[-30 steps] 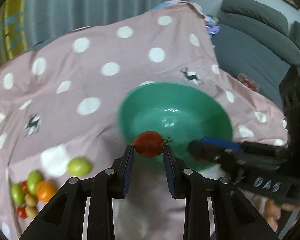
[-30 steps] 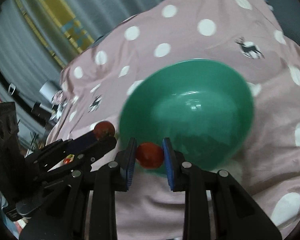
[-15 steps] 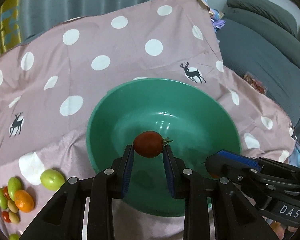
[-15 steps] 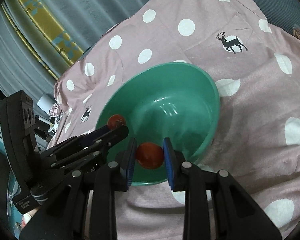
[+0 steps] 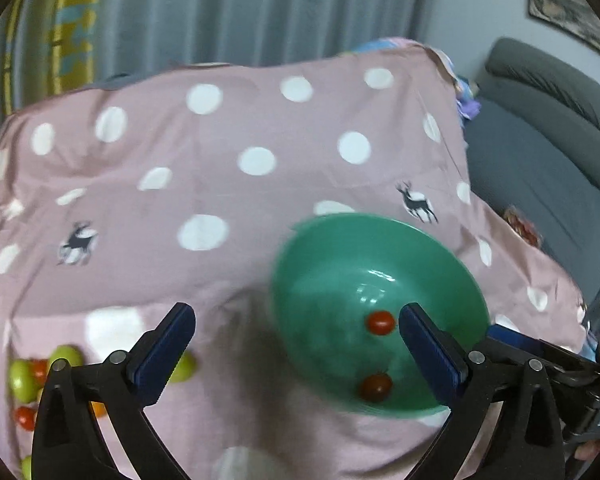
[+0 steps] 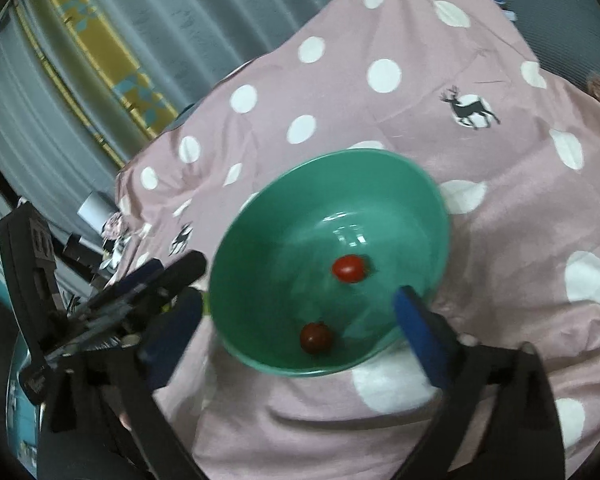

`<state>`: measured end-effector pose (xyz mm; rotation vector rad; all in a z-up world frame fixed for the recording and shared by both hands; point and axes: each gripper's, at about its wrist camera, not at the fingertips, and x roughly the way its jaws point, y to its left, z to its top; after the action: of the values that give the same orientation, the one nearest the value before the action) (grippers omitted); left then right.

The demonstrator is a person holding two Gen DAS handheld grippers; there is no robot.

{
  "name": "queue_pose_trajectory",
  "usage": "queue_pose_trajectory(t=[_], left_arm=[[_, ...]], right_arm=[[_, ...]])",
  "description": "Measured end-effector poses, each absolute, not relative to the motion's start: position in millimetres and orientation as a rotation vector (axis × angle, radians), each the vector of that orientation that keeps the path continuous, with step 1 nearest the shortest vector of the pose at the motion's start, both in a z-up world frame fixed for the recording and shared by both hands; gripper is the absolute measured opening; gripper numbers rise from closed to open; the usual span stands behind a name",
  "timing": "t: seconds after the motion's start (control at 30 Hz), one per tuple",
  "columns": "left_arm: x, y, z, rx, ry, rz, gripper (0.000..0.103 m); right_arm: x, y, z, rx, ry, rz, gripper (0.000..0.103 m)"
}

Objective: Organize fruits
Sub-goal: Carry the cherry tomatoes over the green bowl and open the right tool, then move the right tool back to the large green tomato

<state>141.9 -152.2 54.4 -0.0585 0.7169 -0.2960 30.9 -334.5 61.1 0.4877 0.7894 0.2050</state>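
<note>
A green bowl sits on the pink dotted cloth and holds two red cherry tomatoes. The right wrist view shows the same bowl with both tomatoes. My left gripper is open and empty, above the bowl's left edge. My right gripper is open and empty over the bowl's near rim. A pile of green, red and orange fruits lies on the cloth at the far left.
A grey sofa stands to the right of the covered table. Curtains hang behind. The right gripper's body shows at the lower right in the left wrist view, and the left gripper's body at the left in the right wrist view.
Both grippers have opened and let go of their cherry tomatoes, which now lie in the bowl. Both grippers have pulled back and up from the bowl.
</note>
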Motion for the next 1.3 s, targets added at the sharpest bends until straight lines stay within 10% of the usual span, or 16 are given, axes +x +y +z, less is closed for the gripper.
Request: queue_pose_trajectory(t=[0.6, 1.3], left_arm=[[25, 44, 23, -0.194, 0.614, -0.003, 0.101], [22, 69, -23, -0.149, 0.744, -0.088, 0.101]], right_arm=[[47, -161, 62, 0.227, 0.881, 0.49, 0.102], [73, -35, 7, 0.306, 1.149, 0.749, 0.096]])
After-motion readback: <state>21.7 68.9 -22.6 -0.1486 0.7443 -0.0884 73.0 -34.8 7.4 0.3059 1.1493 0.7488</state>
